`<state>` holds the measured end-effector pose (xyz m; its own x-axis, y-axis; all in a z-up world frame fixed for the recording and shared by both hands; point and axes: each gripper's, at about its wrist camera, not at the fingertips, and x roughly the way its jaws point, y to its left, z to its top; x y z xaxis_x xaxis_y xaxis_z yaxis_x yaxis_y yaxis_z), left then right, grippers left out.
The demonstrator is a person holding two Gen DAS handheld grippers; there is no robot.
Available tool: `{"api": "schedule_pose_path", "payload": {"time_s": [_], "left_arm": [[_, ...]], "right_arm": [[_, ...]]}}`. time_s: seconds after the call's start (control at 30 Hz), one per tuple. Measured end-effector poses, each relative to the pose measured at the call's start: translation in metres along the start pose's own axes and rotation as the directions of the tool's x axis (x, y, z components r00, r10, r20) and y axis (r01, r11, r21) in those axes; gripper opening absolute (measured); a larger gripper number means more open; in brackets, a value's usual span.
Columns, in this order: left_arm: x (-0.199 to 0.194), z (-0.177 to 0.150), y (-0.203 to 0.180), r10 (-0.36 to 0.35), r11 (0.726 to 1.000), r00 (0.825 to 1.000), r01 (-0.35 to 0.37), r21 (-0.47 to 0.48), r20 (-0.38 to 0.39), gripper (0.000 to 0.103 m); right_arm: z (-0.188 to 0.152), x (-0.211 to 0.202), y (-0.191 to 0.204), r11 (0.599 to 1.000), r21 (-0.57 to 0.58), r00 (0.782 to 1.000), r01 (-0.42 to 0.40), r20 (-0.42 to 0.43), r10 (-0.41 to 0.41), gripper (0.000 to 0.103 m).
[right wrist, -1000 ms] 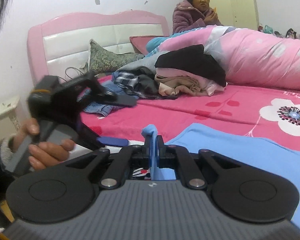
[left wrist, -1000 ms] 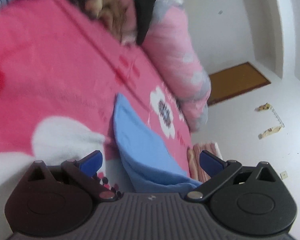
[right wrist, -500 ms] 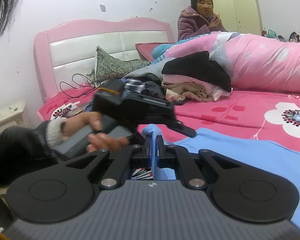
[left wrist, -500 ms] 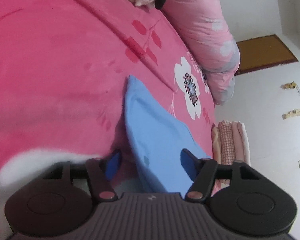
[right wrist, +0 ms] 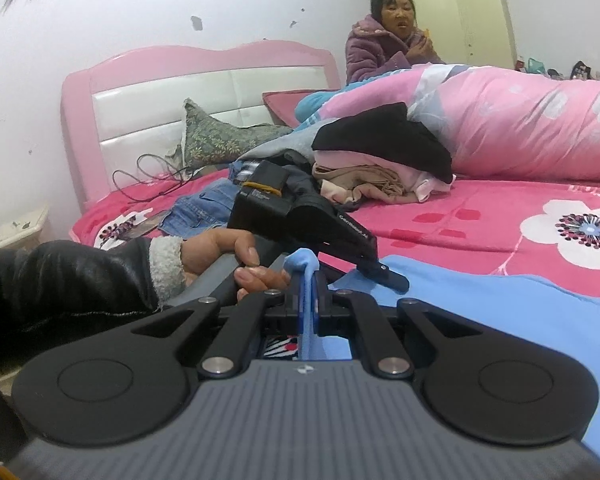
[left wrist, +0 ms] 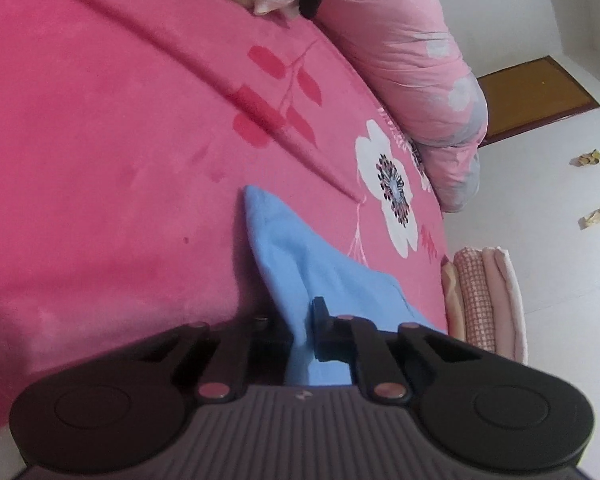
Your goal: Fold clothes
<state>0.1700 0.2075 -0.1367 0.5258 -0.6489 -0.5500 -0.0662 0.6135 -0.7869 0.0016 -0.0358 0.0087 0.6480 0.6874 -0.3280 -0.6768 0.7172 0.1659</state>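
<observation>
A light blue garment (left wrist: 300,248) lies flat on the pink flowered bedspread (left wrist: 100,160). In the left wrist view one corner of it points away from me. My left gripper (left wrist: 300,314) has its jaws closing, with a raised fold of the garment's edge pinched between them. In the right wrist view the garment (right wrist: 500,312) spreads to the right. My right gripper (right wrist: 308,276) is shut on another bunched edge of it, which stands up between the pads. A hand in a black sleeve (right wrist: 220,256) holds the left gripper (right wrist: 384,276) just beyond.
A heap of unfolded clothes (right wrist: 380,168) and jeans (right wrist: 204,208) sit near the pink headboard (right wrist: 204,68). A rolled pink quilt (right wrist: 520,128) lines the far side, where a person (right wrist: 384,56) sits. Folded pink items (left wrist: 484,300) are stacked at the bed's edge.
The left gripper came forward and down over the blue garment's edge. Its jaws went from wide open to closed on the fold. The right gripper stayed still, gripping the cloth.
</observation>
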Motion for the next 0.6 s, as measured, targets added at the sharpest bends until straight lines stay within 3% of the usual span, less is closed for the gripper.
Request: {"api": "schedule_pose_path", "payload": {"time_s": [0.27,0.6], "left_arm": [[-0.004,-0.001,-0.047,0.064,0.996,0.997,-0.067,0.054,0.044,0.009],[0.033,-0.023,-0.167,0.114,0.963,0.992,-0.124,0.237,0.056,0.008]], "right_arm": [[-0.005,-0.02,-0.018,0.999,0.05,0.997,0.004,0.072,-0.008,0.002],[-0.019,-0.089,-0.057,0.985,0.153,0.969,0.076,0.221,-0.109,0.002]]}}
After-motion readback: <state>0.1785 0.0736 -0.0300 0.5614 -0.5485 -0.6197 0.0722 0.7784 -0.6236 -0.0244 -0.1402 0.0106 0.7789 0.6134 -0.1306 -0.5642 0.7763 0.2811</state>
